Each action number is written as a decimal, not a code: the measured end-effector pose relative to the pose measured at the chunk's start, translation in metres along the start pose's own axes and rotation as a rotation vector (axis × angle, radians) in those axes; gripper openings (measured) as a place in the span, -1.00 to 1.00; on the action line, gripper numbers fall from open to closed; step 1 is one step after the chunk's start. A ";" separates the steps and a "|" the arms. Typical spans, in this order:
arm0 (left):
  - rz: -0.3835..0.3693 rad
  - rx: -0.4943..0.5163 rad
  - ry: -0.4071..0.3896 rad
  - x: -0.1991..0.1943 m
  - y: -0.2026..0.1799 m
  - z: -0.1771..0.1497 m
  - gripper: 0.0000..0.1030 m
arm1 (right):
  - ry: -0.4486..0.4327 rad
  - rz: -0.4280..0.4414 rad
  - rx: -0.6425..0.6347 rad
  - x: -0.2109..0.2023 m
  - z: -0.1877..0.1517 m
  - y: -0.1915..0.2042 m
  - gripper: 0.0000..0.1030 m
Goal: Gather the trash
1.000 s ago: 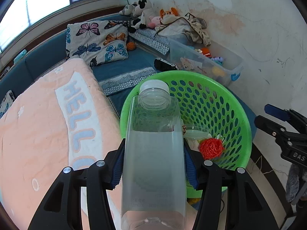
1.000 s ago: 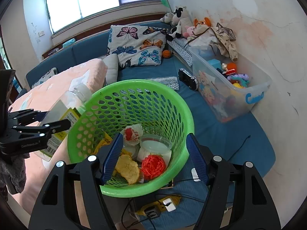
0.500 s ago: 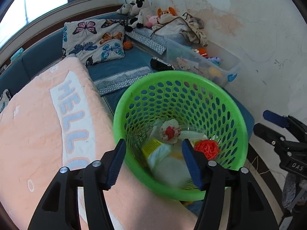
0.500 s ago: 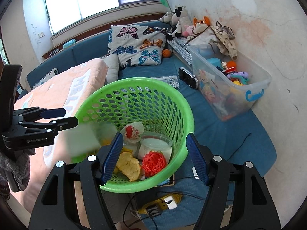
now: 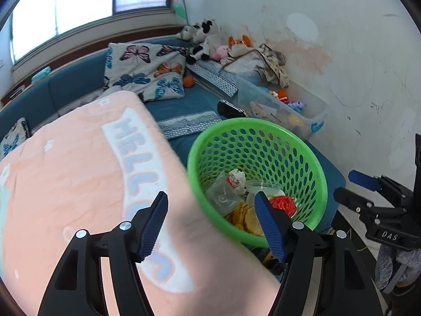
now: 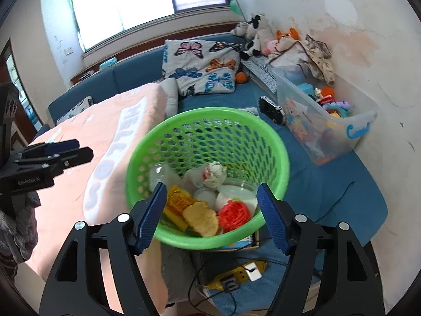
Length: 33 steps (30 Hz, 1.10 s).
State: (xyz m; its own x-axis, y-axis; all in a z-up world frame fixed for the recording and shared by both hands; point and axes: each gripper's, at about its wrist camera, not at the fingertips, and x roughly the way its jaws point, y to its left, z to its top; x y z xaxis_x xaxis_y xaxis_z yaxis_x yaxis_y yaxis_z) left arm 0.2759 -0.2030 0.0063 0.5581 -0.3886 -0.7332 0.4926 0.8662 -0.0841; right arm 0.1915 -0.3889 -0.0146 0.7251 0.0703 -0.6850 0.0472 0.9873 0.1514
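Basket (image 6: 276, 142): green perforated plastic, sits on a blue sofa (image 6: 342, 192) at its front edge, butted against a pink "HELLO" blanket (image 6: 105, 137) on the blanket's right edge.

Left gripper (image 5: 210, 218): jaws spread wide, nothing between the blue pads. Hovers over the blanket's near right edge, right finger overlapping the basket's near rim in view.

Right gripper (image 6: 211, 210): also released, empty, jaws wide. Hangs above the basket's near rim, trash visible in the gap between the fingers.

Trash is all inside the basket, piled at the bottom toward the near wall:
- clear plastic bottle (image 6: 160, 173), lying against the left wall, white cap end toward the left rim
- yellow wrapper (image 6: 179, 205), beside the bottle, near side
- tan crumpled piece (image 6: 201, 218), touching the wrapper
- red mesh ball (image 6: 234, 214), right of the tan piece
- clear cup lid (image 6: 236, 189), behind the red ball
- crumpled white-and-red paper (image 6: 214, 172), centre of the pile

Off-task stuff: clear toy bin (image 6: 323, 123) along the sofa's right edge by the wall, butterfly pillow (image 6: 200, 68) at the sofa's back, yellow power strip (image 6: 236, 276) on the floor below the sofa's front edge, cables tangled around it.
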 end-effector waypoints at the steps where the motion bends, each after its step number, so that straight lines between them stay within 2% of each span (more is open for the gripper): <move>1: 0.000 -0.008 -0.008 -0.005 0.003 -0.003 0.34 | -0.001 0.006 -0.002 -0.002 -0.001 0.004 0.43; 3: 0.006 -0.028 -0.024 -0.018 0.011 -0.009 0.36 | -0.006 0.020 -0.002 -0.006 -0.004 0.014 0.48; 6: 0.024 -0.049 -0.050 -0.035 0.021 -0.019 0.48 | -0.008 0.040 -0.001 -0.012 -0.007 0.028 0.54; 12: 0.056 -0.075 -0.097 -0.068 0.038 -0.040 0.62 | -0.021 0.041 -0.041 -0.023 -0.013 0.058 0.69; 14: 0.072 -0.082 -0.114 -0.079 0.045 -0.048 0.74 | -0.026 0.042 -0.059 -0.026 -0.017 0.069 0.73; 19: 0.118 -0.092 -0.154 -0.105 0.056 -0.068 0.81 | -0.026 0.063 -0.076 -0.032 -0.024 0.092 0.81; 24: 0.170 -0.106 -0.182 -0.128 0.066 -0.085 0.85 | -0.037 0.044 -0.105 -0.040 -0.030 0.113 0.89; 28: 0.197 -0.115 -0.203 -0.145 0.072 -0.097 0.86 | -0.039 0.036 -0.108 -0.045 -0.033 0.119 0.91; 33: 0.237 -0.120 -0.230 -0.164 0.076 -0.117 0.86 | -0.049 0.065 -0.057 -0.055 -0.042 0.118 0.91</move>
State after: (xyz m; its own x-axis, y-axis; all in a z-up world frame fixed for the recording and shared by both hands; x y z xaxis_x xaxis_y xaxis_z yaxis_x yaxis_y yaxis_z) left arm 0.1432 -0.0365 0.0410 0.7902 -0.2209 -0.5717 0.2565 0.9663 -0.0189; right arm 0.1285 -0.2701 0.0114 0.7581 0.1292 -0.6392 -0.0392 0.9874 0.1531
